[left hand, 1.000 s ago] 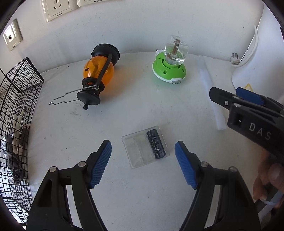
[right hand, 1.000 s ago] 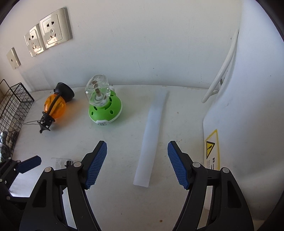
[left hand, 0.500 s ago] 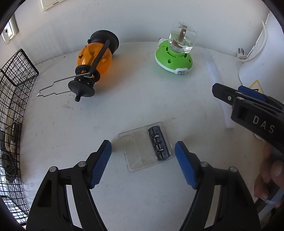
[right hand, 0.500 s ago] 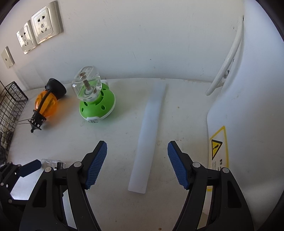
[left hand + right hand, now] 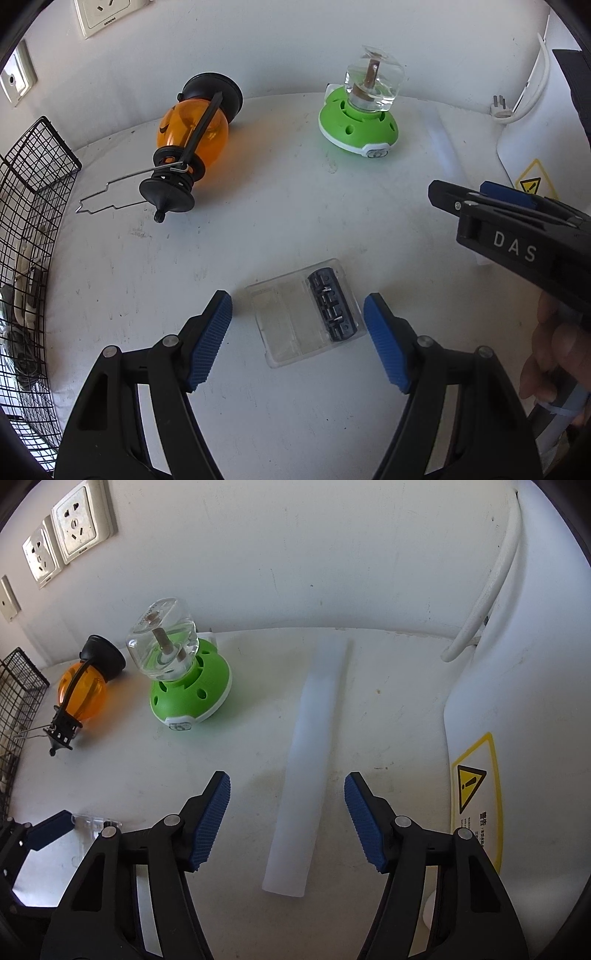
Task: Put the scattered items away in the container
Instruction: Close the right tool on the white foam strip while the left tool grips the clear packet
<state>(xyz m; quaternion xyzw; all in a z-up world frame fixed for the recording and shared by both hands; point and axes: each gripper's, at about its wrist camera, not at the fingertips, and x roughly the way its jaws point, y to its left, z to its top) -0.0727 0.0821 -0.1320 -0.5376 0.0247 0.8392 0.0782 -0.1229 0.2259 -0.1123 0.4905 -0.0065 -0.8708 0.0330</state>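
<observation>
Left claw [image 5: 297,325] spread astride clear case [image 5: 304,312], not touching — right claw [image 5: 287,812] closing around white strip [image 5: 308,760], pads apart

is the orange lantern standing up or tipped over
Tipped over: the orange lantern lies on its side on the table, wire handle flat beside it.

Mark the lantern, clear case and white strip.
lantern [image 5: 192,129], left wrist view, on the orange globe.
clear case [image 5: 295,317], left wrist view, on its clear half.
white strip [image 5: 306,760], right wrist view, mid-length.
</observation>
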